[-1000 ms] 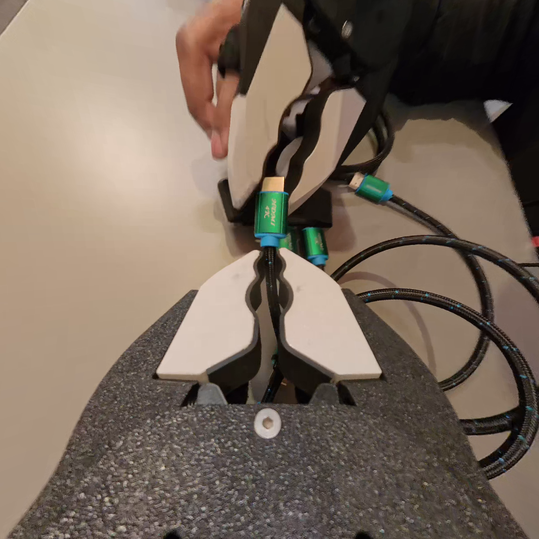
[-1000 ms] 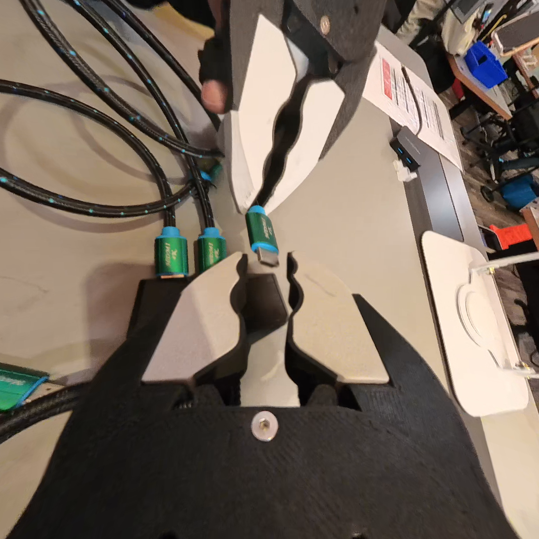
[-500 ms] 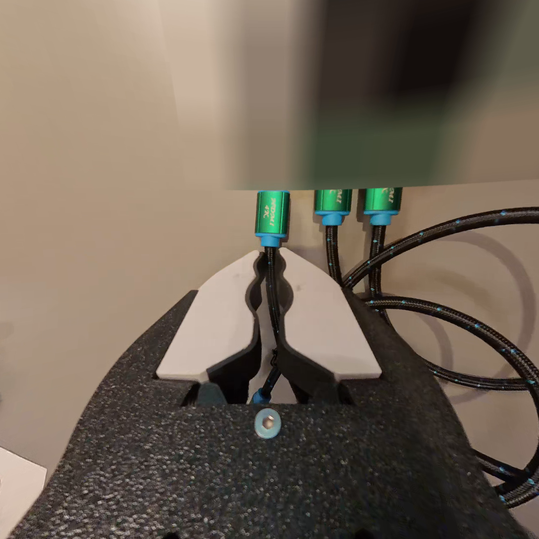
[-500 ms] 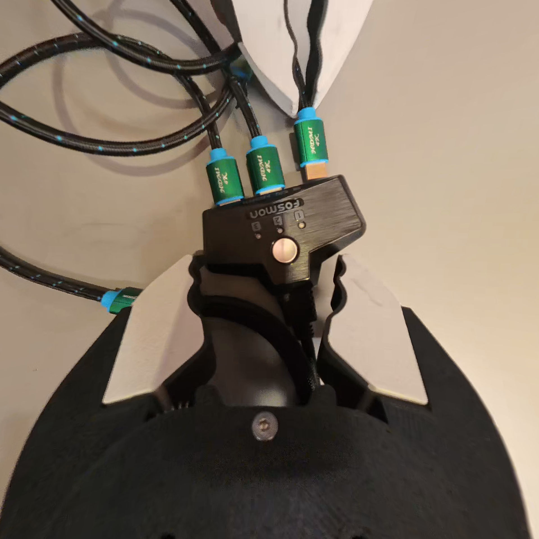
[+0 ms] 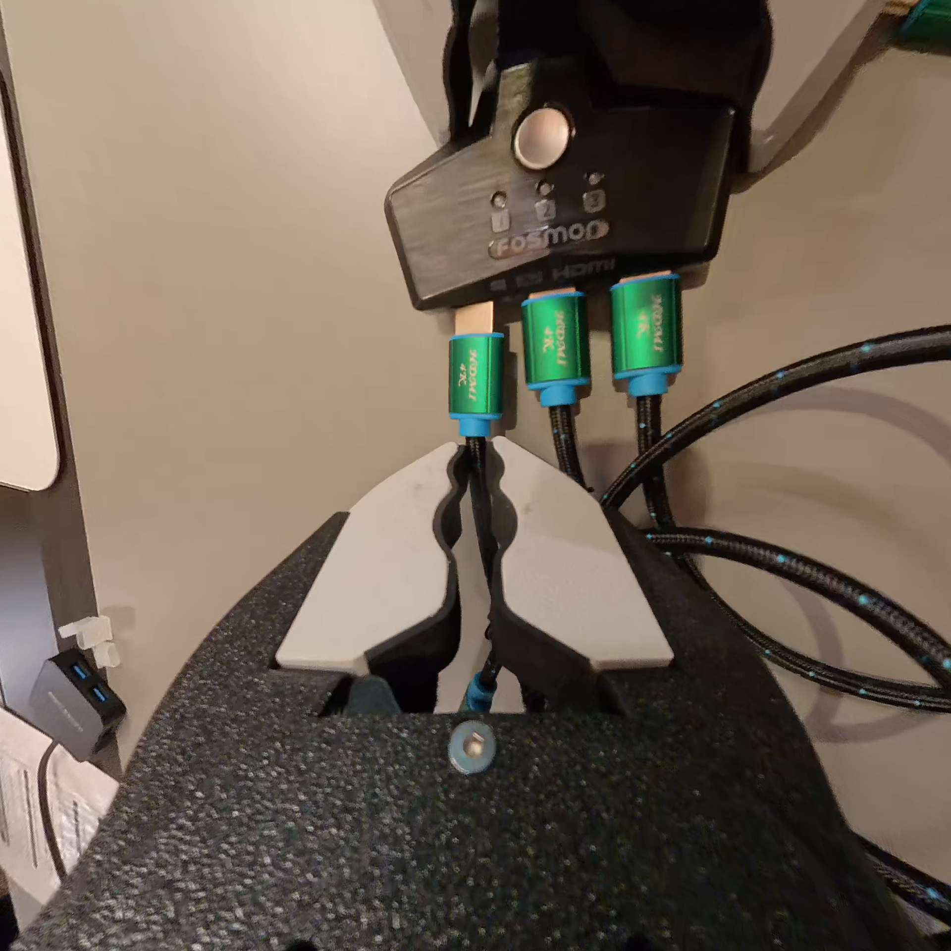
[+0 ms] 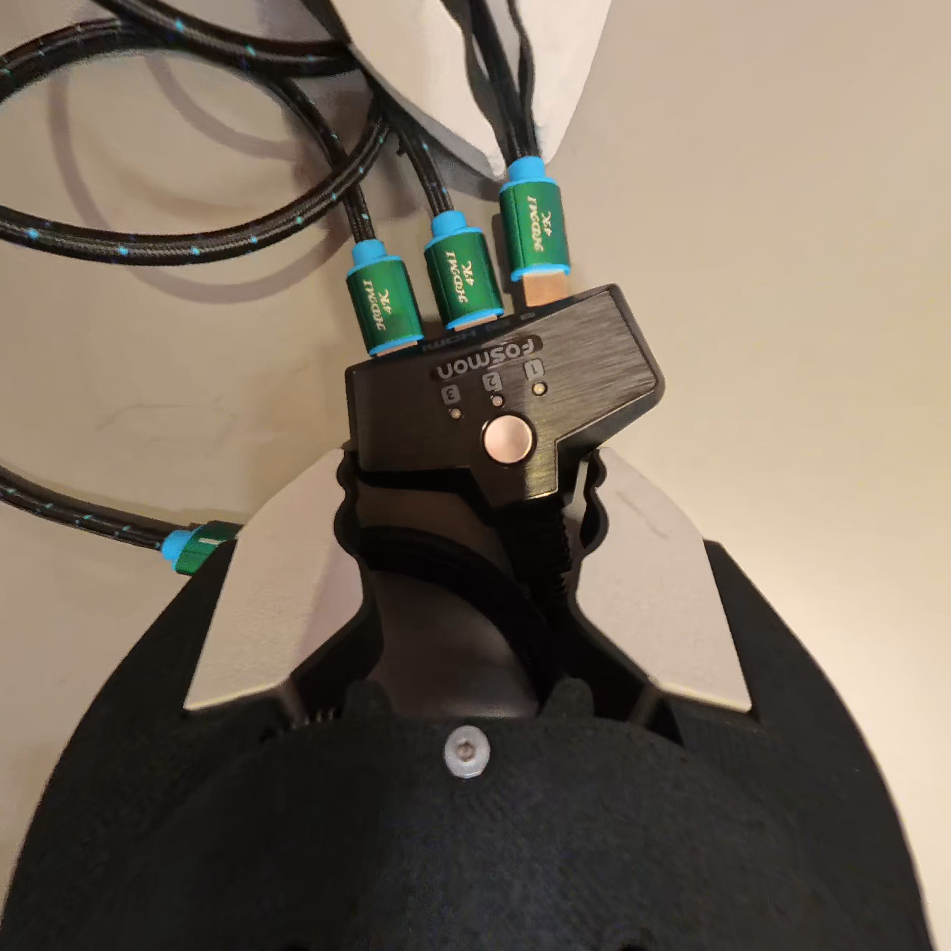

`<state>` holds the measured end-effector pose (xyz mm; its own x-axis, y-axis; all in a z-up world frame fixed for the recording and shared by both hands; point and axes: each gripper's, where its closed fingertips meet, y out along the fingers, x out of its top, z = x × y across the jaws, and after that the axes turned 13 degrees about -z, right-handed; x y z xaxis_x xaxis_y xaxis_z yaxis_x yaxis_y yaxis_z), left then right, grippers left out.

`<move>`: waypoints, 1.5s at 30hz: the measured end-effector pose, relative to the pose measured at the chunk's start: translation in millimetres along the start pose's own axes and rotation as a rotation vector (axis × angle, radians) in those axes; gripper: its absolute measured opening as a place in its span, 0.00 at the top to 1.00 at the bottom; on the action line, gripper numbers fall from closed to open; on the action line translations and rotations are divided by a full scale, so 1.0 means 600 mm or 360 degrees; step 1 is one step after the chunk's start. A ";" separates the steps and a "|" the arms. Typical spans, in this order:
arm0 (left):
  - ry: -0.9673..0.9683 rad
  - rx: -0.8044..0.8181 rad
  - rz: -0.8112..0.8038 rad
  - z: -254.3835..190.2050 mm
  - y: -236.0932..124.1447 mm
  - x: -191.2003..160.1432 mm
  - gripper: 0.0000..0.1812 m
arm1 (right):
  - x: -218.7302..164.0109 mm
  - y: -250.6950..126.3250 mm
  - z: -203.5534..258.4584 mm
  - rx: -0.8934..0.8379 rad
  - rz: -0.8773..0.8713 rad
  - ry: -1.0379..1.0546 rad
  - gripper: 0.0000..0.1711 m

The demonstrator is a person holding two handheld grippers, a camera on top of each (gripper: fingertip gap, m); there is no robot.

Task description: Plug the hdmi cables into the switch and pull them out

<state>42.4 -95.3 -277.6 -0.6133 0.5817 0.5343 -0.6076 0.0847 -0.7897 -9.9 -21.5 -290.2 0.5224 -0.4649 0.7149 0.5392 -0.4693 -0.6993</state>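
Observation:
The black HDMI switch point(image 6: 514, 381) sits between my right gripper's point(image 6: 471, 458) fingers, which are shut on its narrow rear end. Two green plugs point(image 6: 463, 283) sit in its ports. My left gripper point(image 5: 476, 447) is shut on a braided cable just behind a third green plug point(image 5: 476, 381). That plug's gold tip point(image 5: 474, 319) is at the switch's point(image 5: 556, 221) end port, with most of the tip still showing. The same plug also shows in the right wrist view point(image 6: 535, 231), with the left gripper's fingers point(image 6: 453, 103) behind it.
A loose fourth green plug point(image 6: 198, 548) lies on the beige table by my right gripper's left finger. Braided cable loops point(image 5: 823, 566) lie to the right of my left gripper. A grey USB hub point(image 5: 77, 689), a paper sheet point(image 5: 31, 823) and a white pad point(image 5: 20, 309) sit at the left. My right fingertips sit around 10 cm from my left ones.
Over the last second the right gripper closed on the switch and both grippers swung into line facing each other. The held plug's tip came to the end port. Little moved in the last half second.

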 end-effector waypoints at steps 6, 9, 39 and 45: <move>0.0154 0.0101 -0.0047 0.013 0.002 0.000 0.96 | 0.002 0.001 -0.012 -0.0033 -0.0036 0.0048 0.52; 0.0276 0.0193 -0.0012 0.022 0.004 -0.002 0.96 | 0.005 -0.001 -0.011 -0.0013 -0.0048 0.0078 0.52; 0.0015 0.0326 0.0020 0.041 -0.002 0.004 0.97 | 0.020 0.007 -0.019 -0.0105 -0.0089 0.0208 0.53; -0.0058 0.0270 -0.0085 0.045 -0.002 0.005 0.97 | 0.026 0.008 -0.023 -0.0138 -0.0116 0.0220 0.53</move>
<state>27.8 -115.5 -267.1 -0.5939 0.5501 0.5871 -0.7143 -0.0247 -0.6994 -8.6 -41.4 -282.6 0.3850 -0.5231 0.7604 0.5101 -0.5660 -0.6476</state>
